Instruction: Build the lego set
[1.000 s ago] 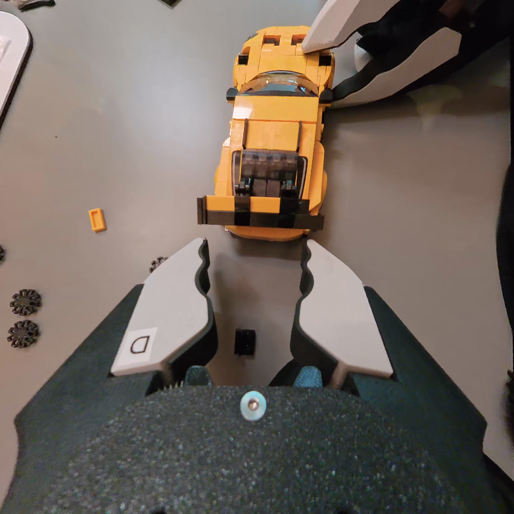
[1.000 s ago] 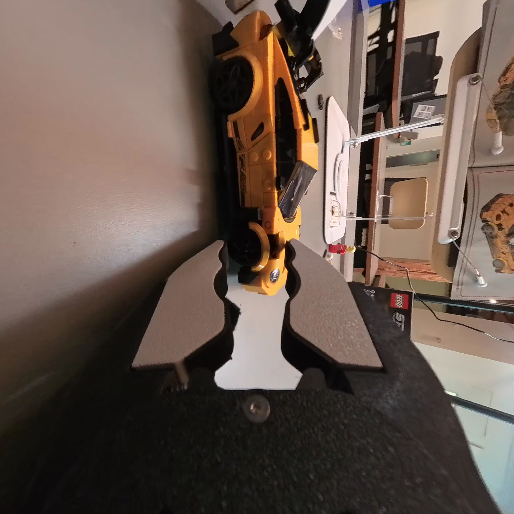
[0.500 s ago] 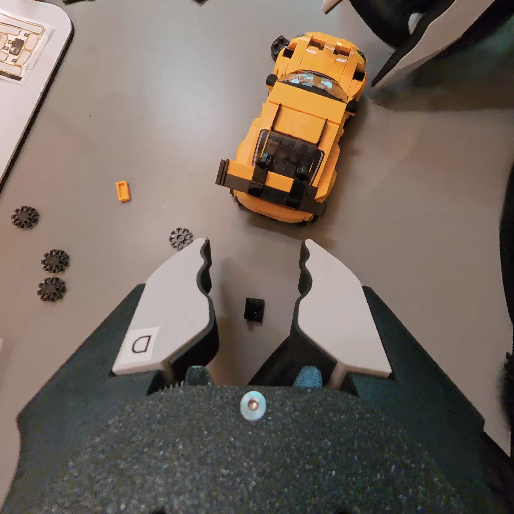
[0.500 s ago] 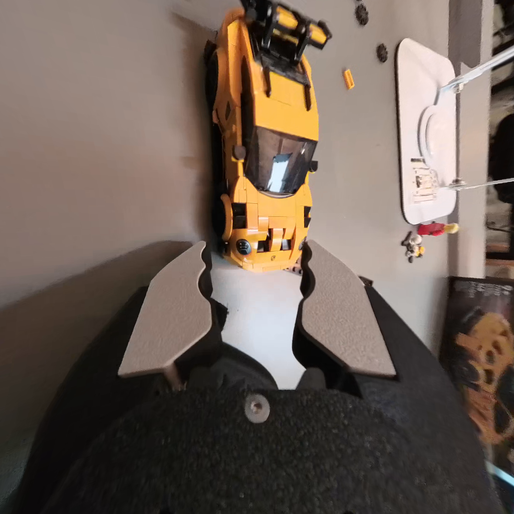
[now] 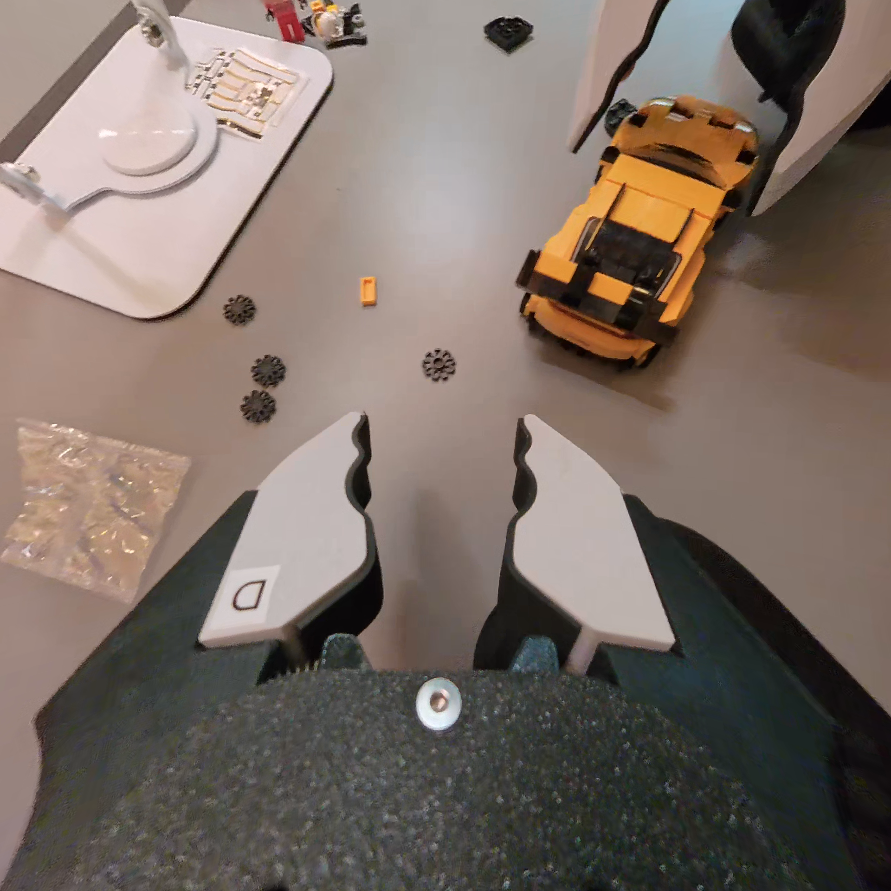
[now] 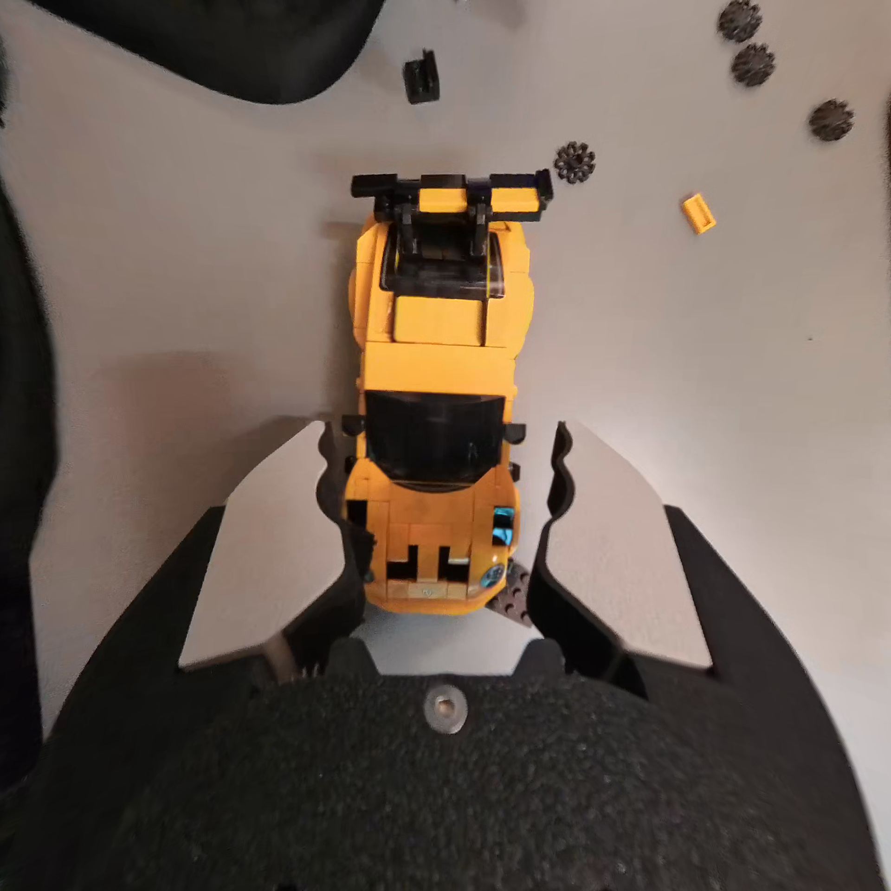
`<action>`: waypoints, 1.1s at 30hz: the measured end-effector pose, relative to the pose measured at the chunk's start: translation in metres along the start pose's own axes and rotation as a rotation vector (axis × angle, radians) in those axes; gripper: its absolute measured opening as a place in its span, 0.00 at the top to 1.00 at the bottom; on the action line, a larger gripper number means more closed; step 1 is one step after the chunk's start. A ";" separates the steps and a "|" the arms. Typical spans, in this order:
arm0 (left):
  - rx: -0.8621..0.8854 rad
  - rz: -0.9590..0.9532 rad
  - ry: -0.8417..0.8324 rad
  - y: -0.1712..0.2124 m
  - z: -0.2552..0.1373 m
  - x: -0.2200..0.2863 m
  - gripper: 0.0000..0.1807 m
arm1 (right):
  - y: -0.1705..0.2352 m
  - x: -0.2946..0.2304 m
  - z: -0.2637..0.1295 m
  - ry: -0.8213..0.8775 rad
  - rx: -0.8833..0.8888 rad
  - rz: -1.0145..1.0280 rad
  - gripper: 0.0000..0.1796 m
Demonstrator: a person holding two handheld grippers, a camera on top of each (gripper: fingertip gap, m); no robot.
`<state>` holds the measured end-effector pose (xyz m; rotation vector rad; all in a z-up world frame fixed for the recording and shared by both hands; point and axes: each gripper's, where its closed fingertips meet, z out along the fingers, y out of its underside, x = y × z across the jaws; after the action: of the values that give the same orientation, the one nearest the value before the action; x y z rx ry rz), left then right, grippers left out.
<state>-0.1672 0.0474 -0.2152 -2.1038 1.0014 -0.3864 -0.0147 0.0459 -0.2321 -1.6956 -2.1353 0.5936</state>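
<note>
The right gripper (image 6: pixel 441 520) has its jaws spread wide around the nose of the yellow car (image 6: pixel 436 434). The left finger lies against or just beside the car's front flank, though contact cannot be confirmed; a clear gap shows on the right side, so nothing is clamped. A small dark studded plate (image 6: pixel 513 602) pokes out by the front corner, between the car and the right finger. The car sits on its wheels on the plain grey worktop (image 6: pixel 675 361), rear wing pointing away.

The left gripper (image 5: pixel 439 463) hangs well apart from the car (image 5: pixel 631 231), jaws parted and empty, bare worktop between them. Just ahead lies a black gear-like disc (image 5: pixel 438 365), with three more (image 5: pixel 263 385) to the left and a small yellow tile (image 5: pixel 369 291) beyond. A crumpled clear bag (image 5: pixel 91 511) lies at the left, and a white stand base (image 5: pixel 144 159) holding a sticker sheet (image 5: pixel 246 89) sits at the far left. Minifigure parts (image 5: pixel 318 19) and a black piece (image 5: pixel 507 31) lie at the far edge.
</note>
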 end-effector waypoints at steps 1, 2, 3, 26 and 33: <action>0.000 -0.001 -0.013 0.002 -0.001 -0.005 0.69 | 0.000 0.000 0.002 -0.014 -0.006 0.003 0.54; 0.002 -0.006 -0.027 0.003 -0.003 -0.009 0.69 | 0.000 -0.002 0.004 -0.035 -0.009 0.007 0.56; 0.008 -0.016 -0.037 0.003 -0.006 -0.014 0.69 | 0.000 -0.004 0.005 -0.049 -0.006 0.013 0.58; 0.003 0.012 0.035 0.002 0.021 -0.021 0.75 | 0.000 -0.004 0.004 0.012 0.063 0.140 0.60; -0.019 0.028 0.026 0.006 0.021 -0.023 0.75 | 0.001 -0.004 0.003 0.022 0.061 0.168 0.60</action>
<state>-0.1737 0.0736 -0.2321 -2.1044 1.0525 -0.3929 -0.0145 0.0419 -0.2358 -1.8507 -1.9523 0.6762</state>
